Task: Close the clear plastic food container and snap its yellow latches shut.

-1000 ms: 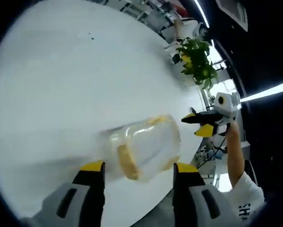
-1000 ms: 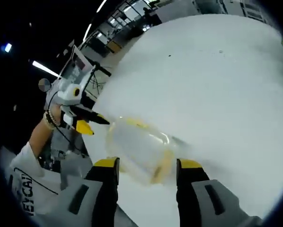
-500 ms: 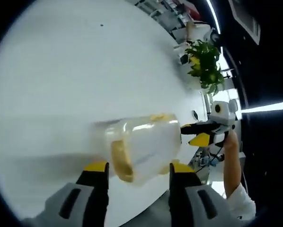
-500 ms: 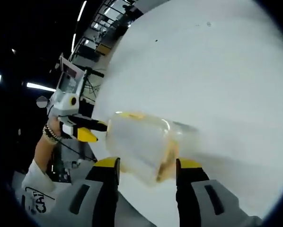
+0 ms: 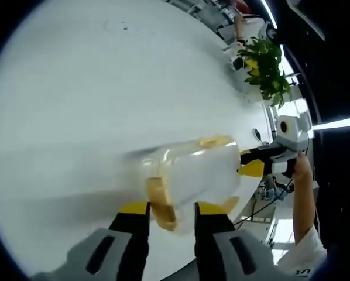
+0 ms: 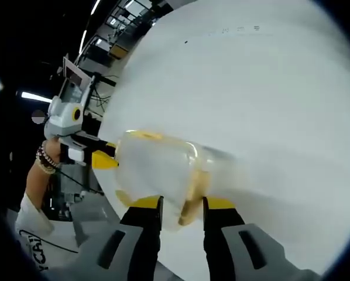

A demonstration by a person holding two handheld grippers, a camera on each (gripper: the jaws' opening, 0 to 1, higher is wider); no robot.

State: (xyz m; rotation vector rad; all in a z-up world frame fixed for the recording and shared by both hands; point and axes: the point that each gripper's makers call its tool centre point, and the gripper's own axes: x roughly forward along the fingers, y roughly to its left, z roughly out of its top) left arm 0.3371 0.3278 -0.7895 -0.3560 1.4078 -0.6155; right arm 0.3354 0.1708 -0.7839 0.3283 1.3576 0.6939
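Note:
The clear plastic container (image 5: 195, 172) lies on its side just over the white table (image 5: 105, 88), lid on. My left gripper (image 5: 172, 209) is shut on its near end, over a yellow latch (image 5: 161, 202). My right gripper (image 5: 254, 163) meets the far end, beside another yellow latch (image 5: 216, 141). In the right gripper view, the container (image 6: 154, 167) sits between the jaws of my right gripper (image 6: 182, 205), which are drawn in on the end with the yellow latch (image 6: 192, 190). The left gripper (image 6: 99, 157) comes in from the left to the other end.
A green potted plant (image 5: 263, 64) stands beyond the table's far edge. A person's forearm (image 5: 304, 199) holds the right gripper, and a wrist with a bracelet (image 6: 43, 159) holds the left. The table (image 6: 257, 93) edge runs close under the container; office furniture lies beyond.
The jaws of both grippers have narrowed from wide open onto the container's two ends. Both cameras have moved in closer, so the container looks larger.

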